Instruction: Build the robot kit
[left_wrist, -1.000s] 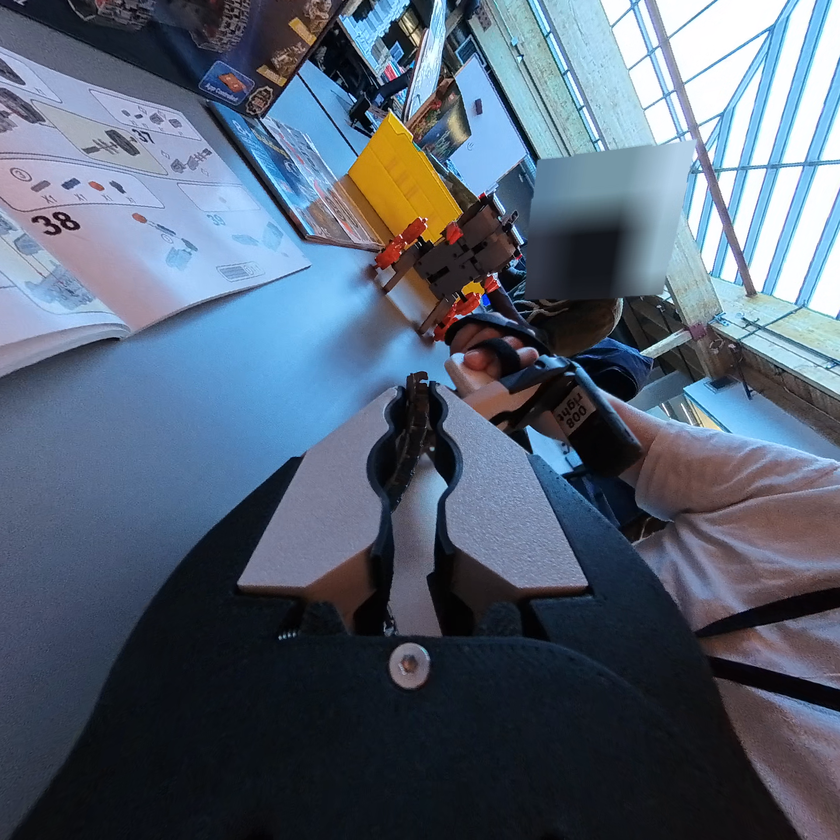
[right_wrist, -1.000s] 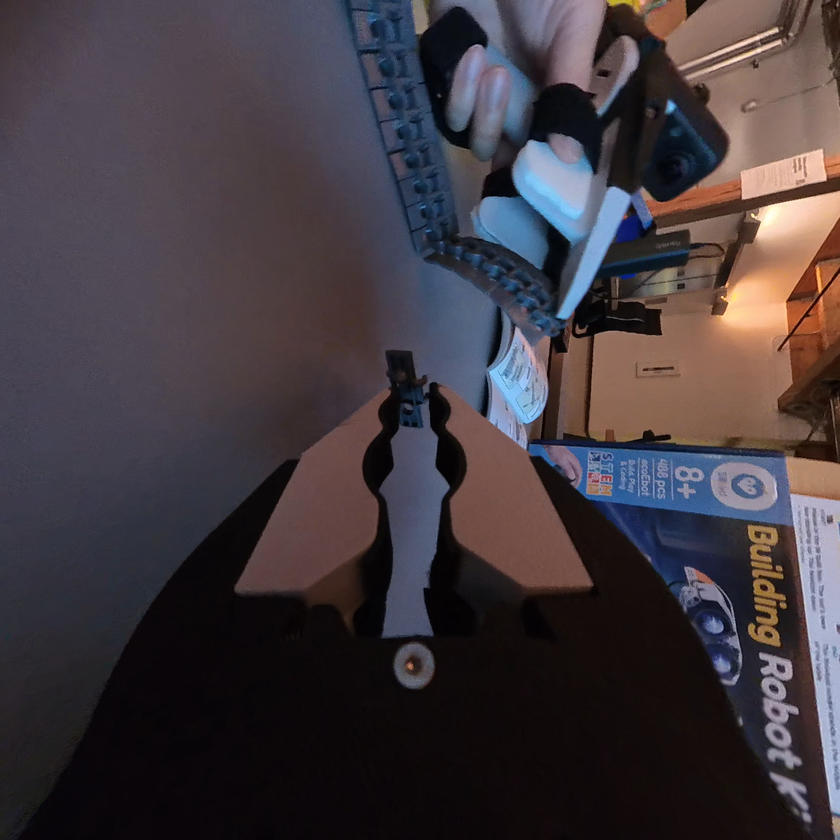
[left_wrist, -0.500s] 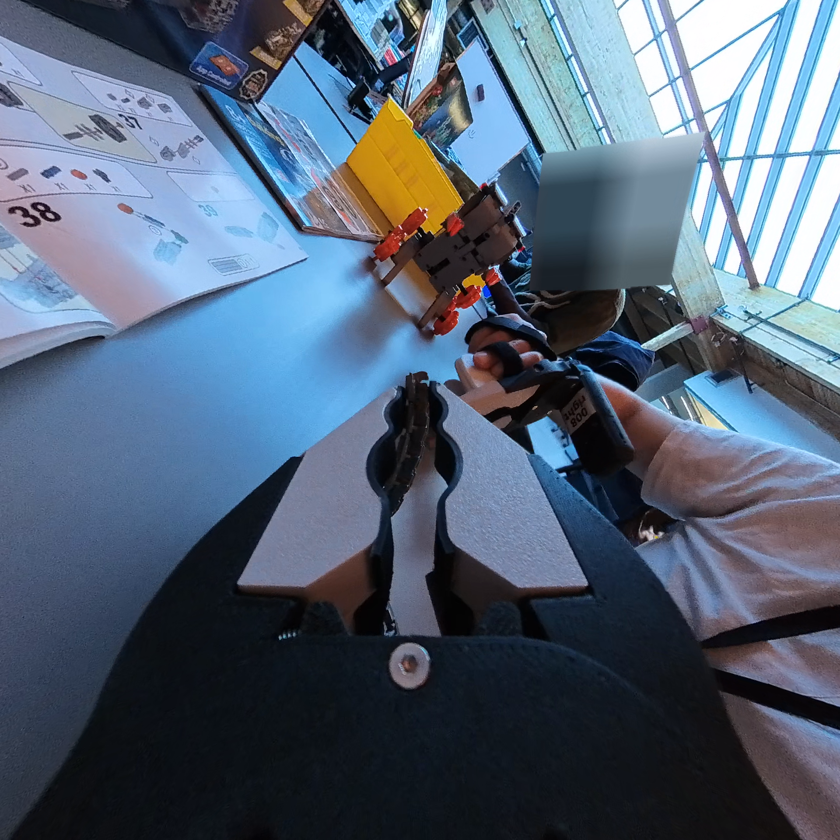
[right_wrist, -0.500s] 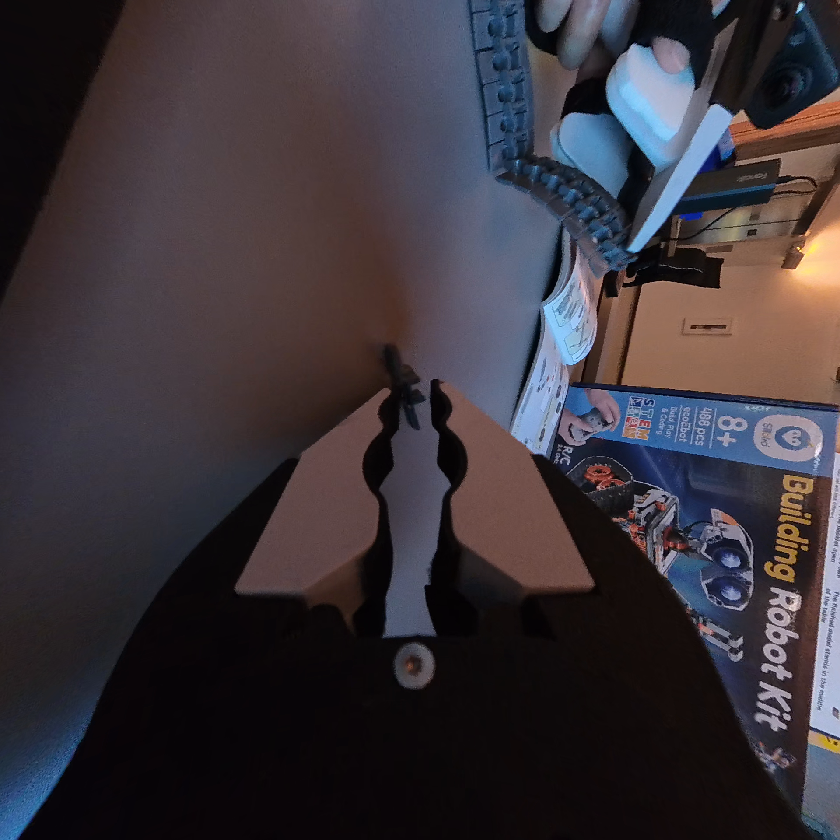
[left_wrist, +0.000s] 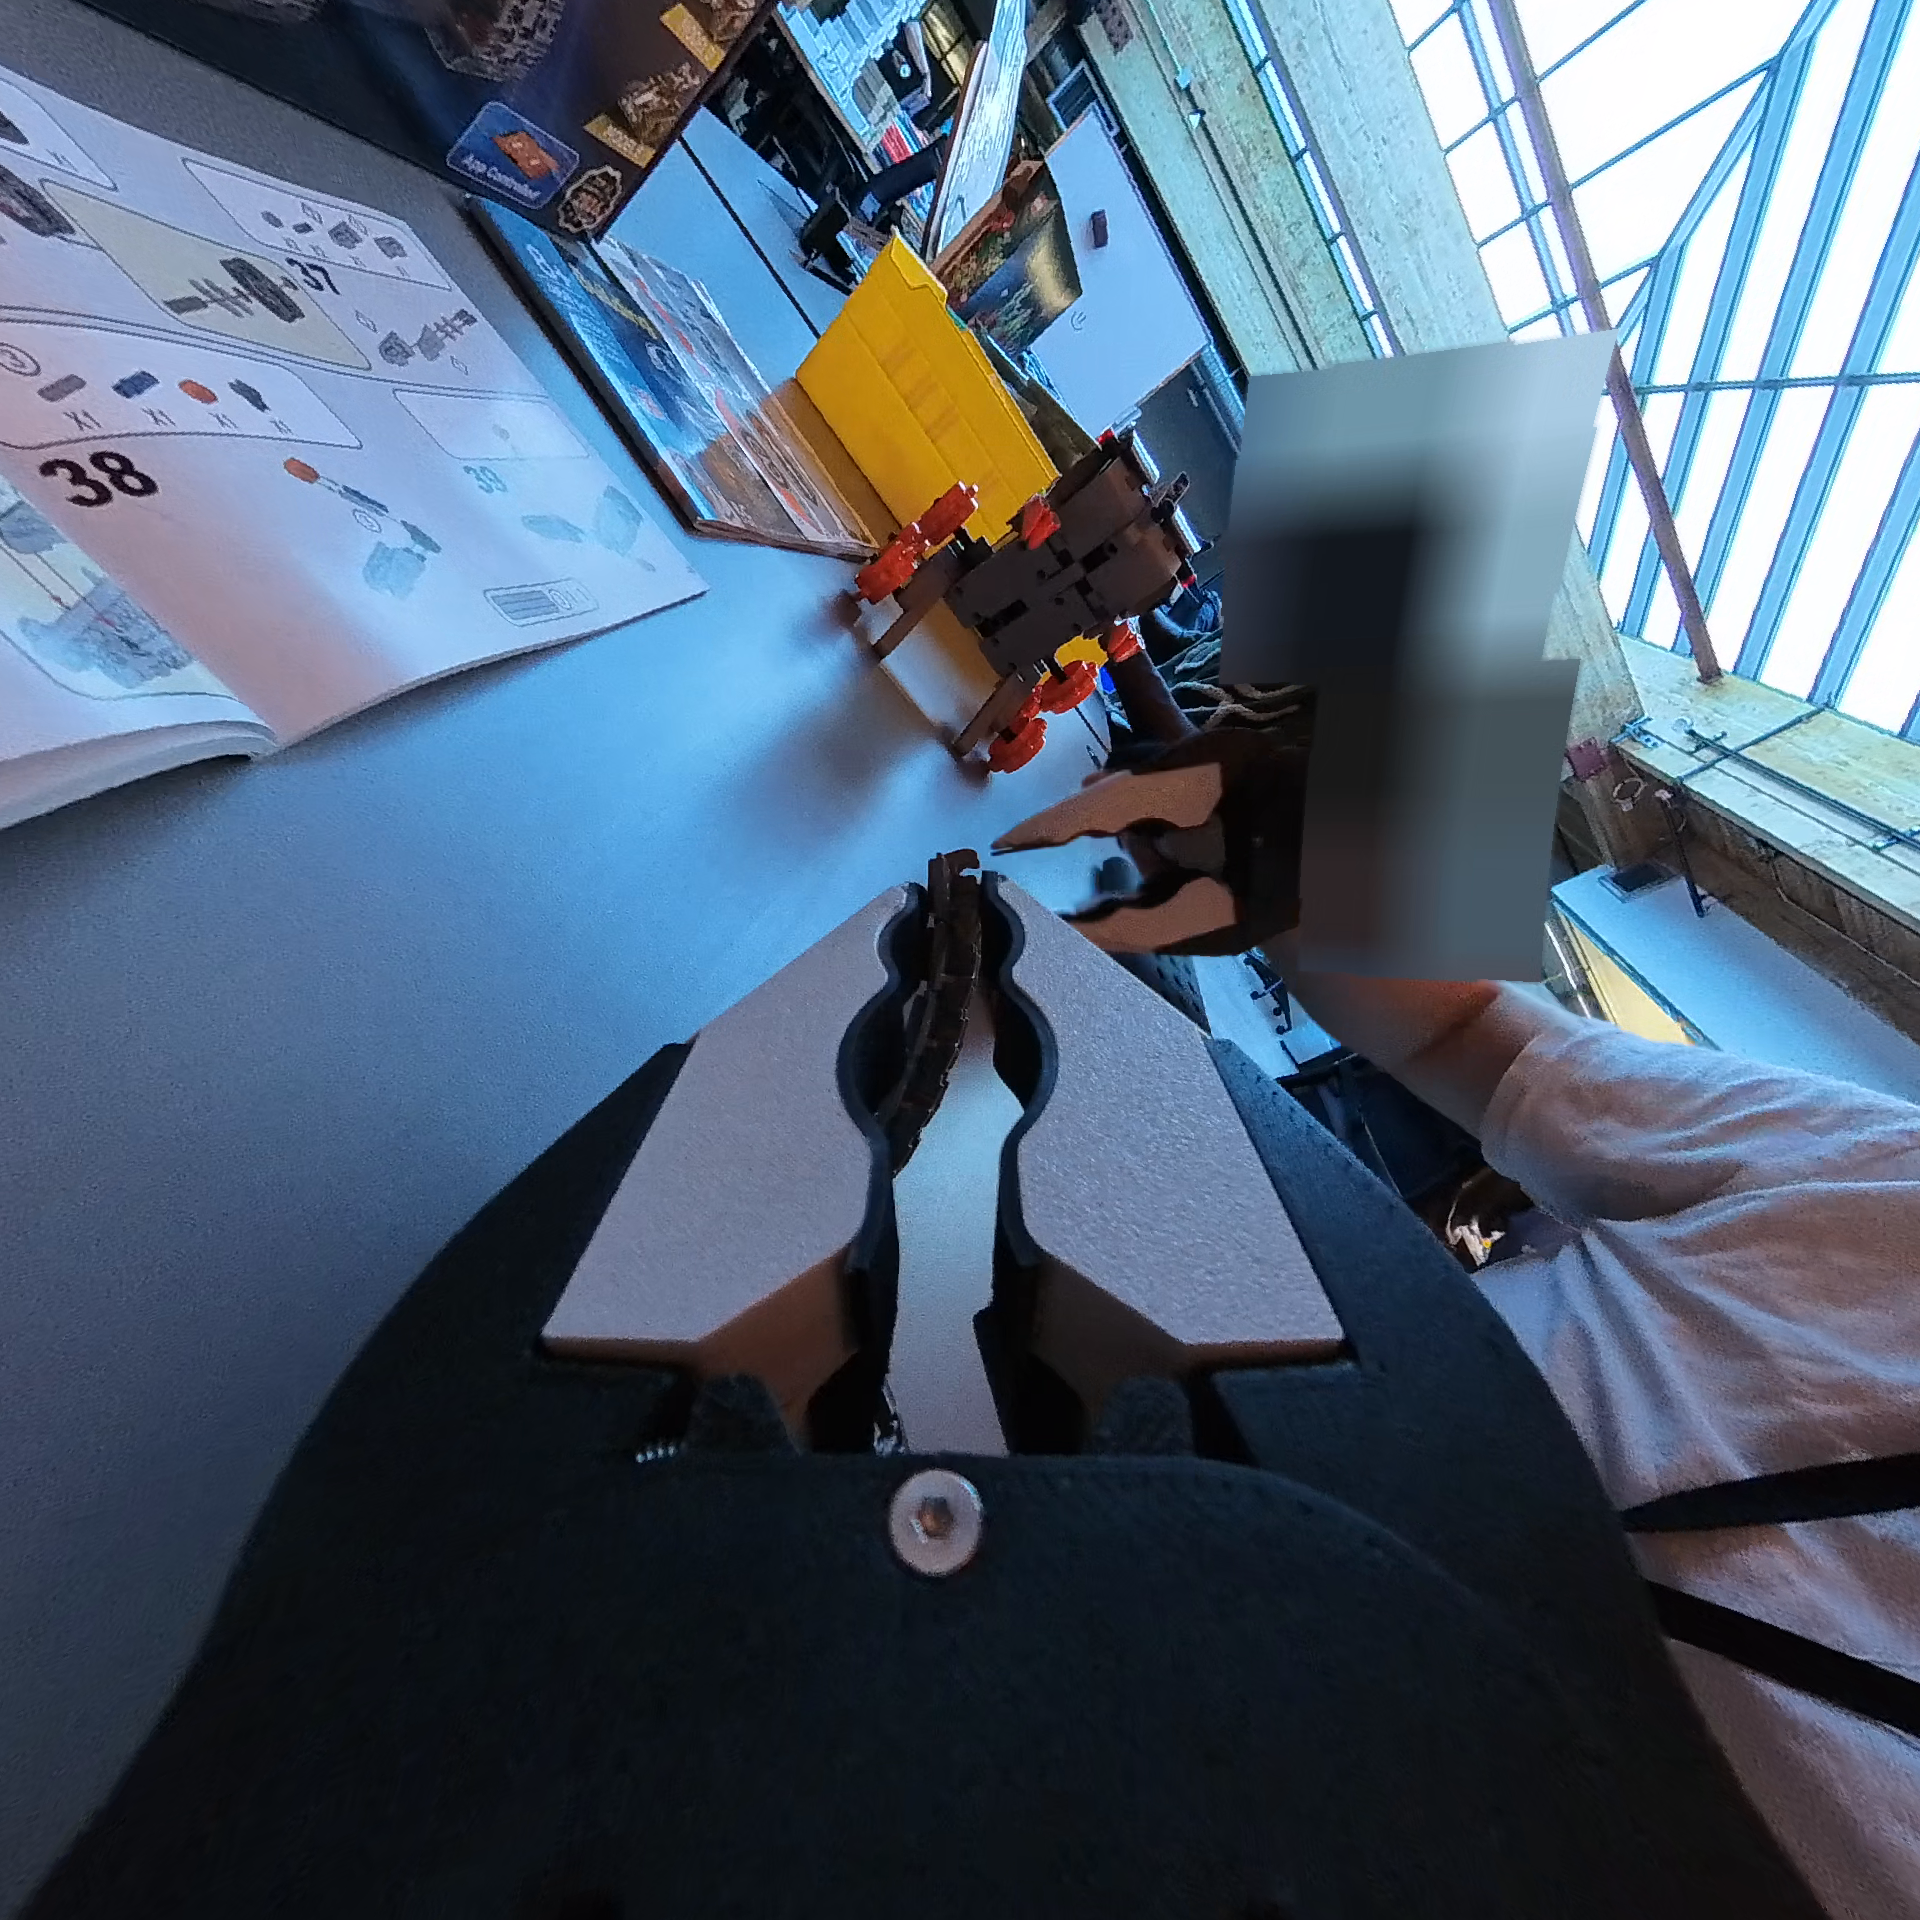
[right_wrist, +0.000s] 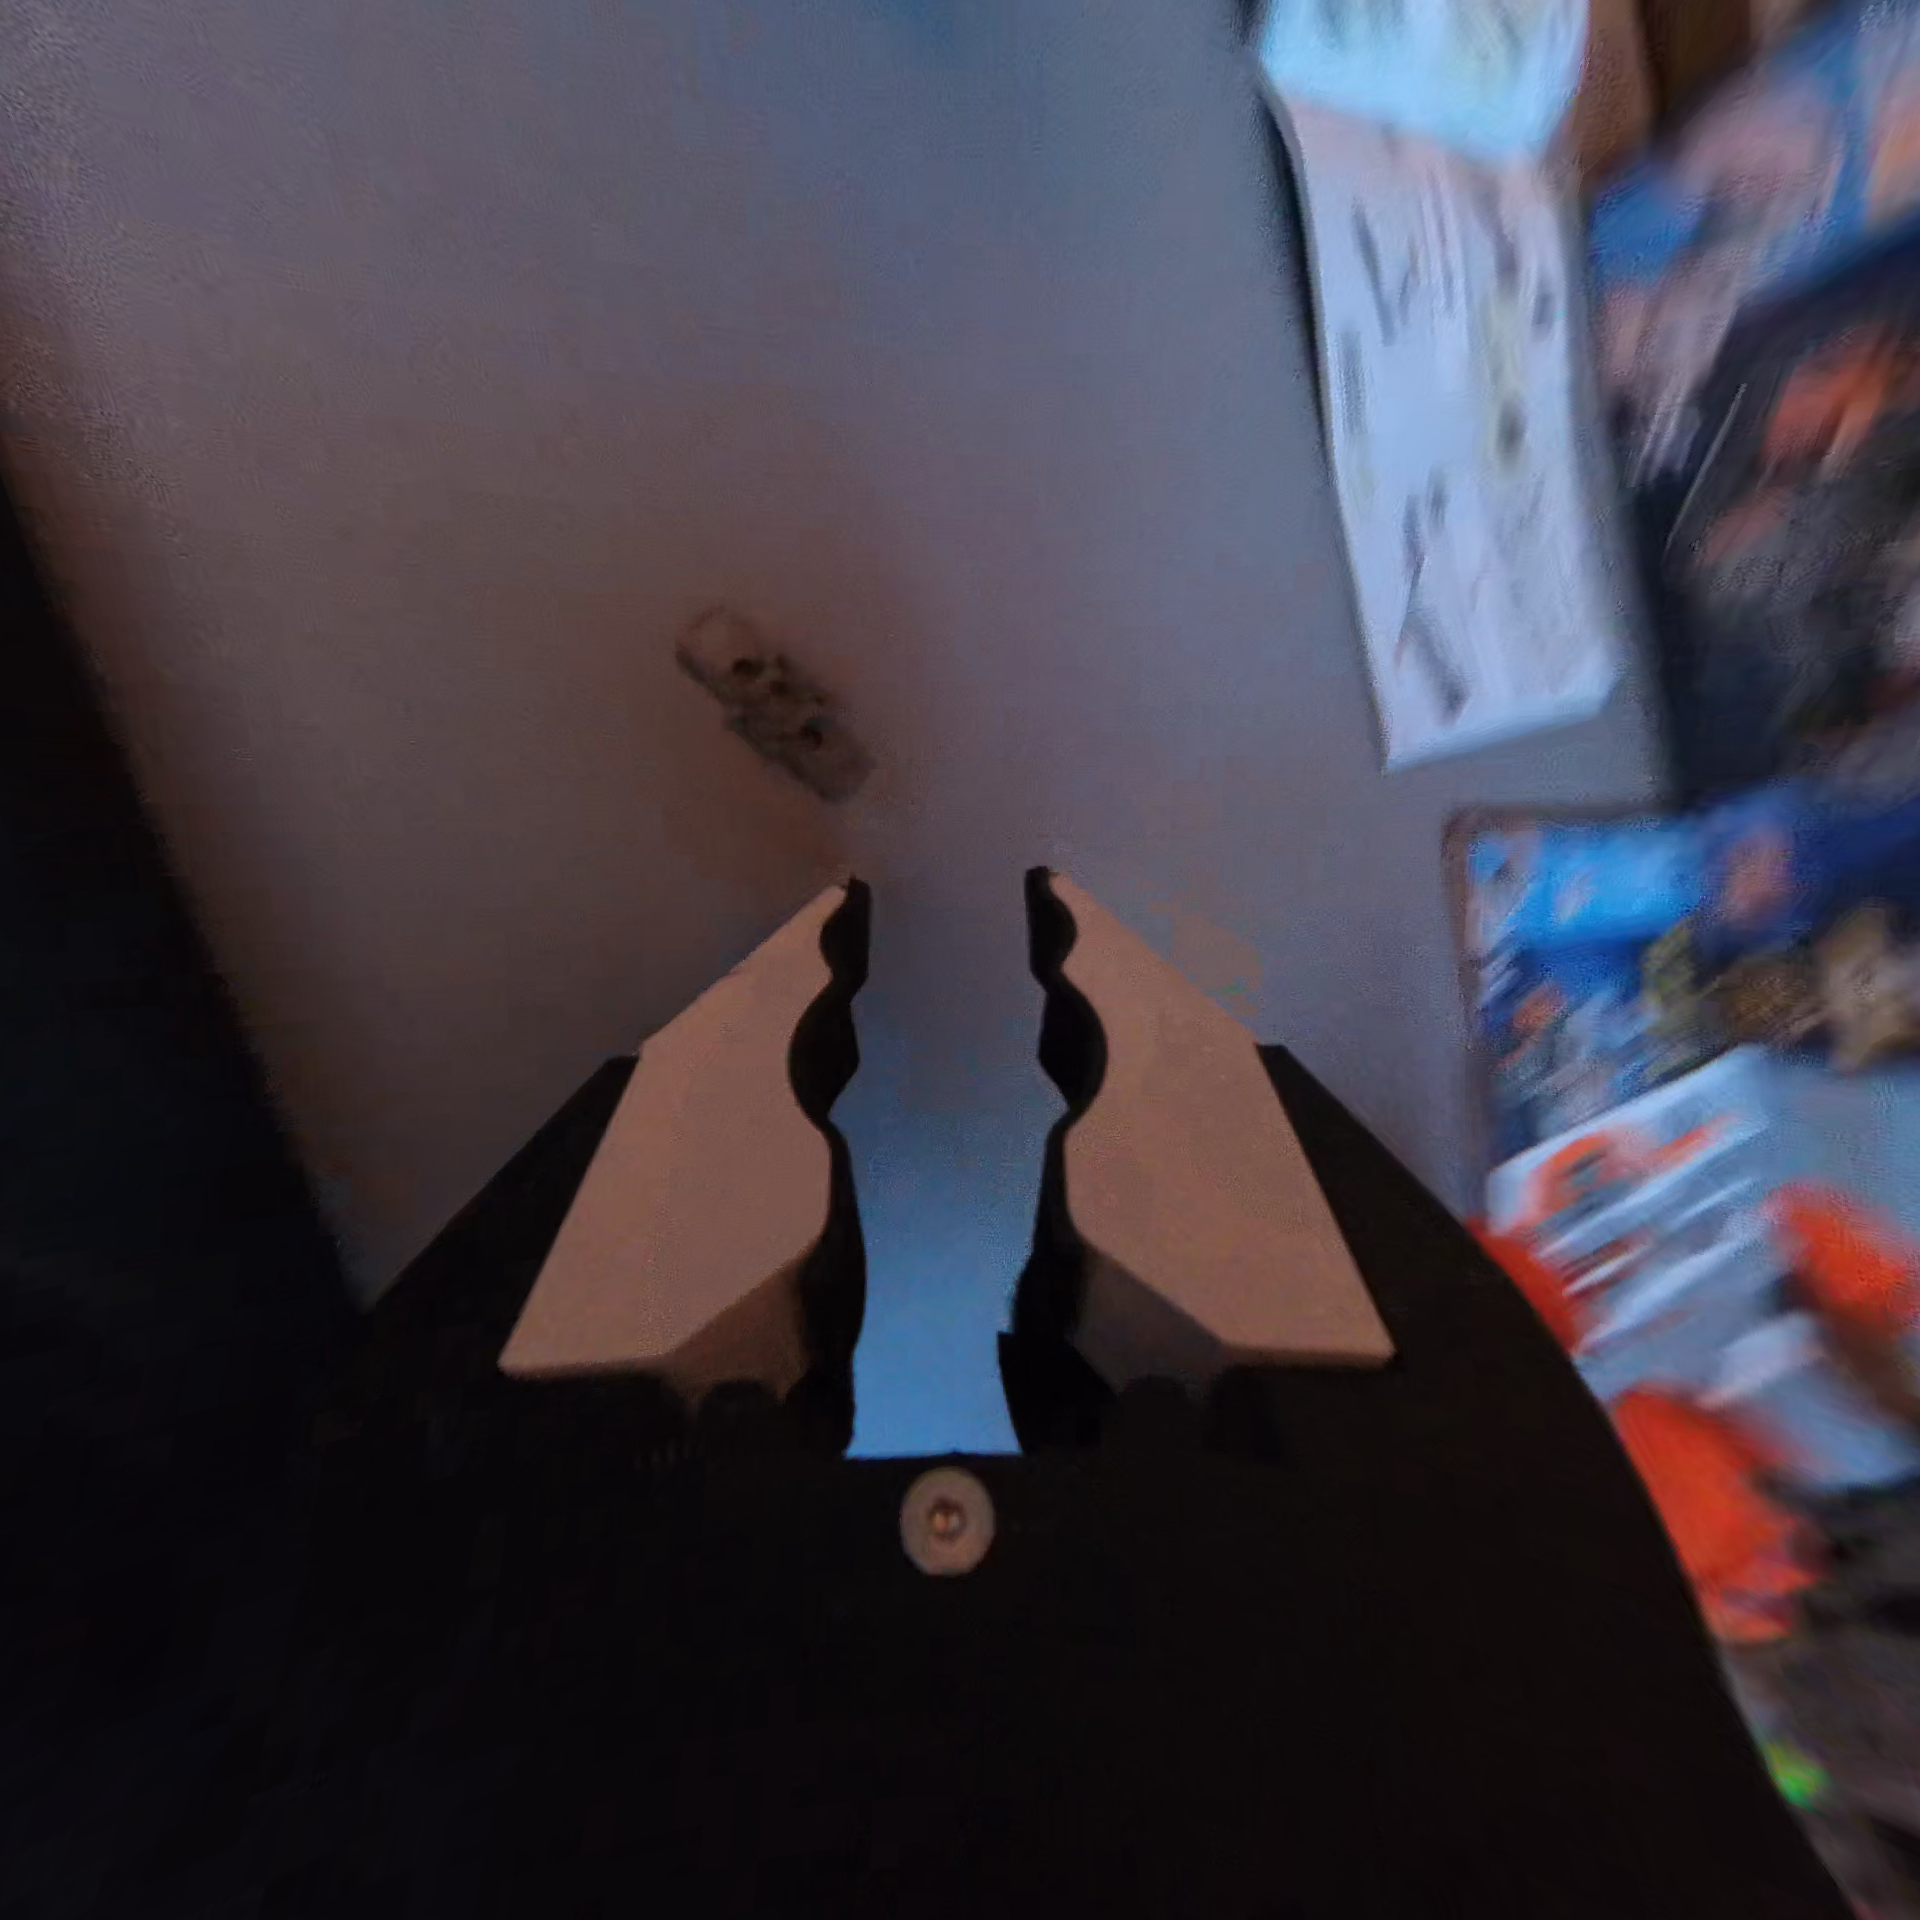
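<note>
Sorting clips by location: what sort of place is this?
Probably a shared workshop or office: a grey worktable with an open instruction booklet, a half-built brick vehicle, more desks behind, tall windows.

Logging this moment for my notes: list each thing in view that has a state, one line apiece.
Left claw: shut on the dark track chain.
Right claw: open, holding nothing.
Small grey piece: lying loose on the table, just ahead of the right claw; blurred.
Instruction booklet: open, flat on the table.
Grey and orange model: standing on the table, untouched.
</note>
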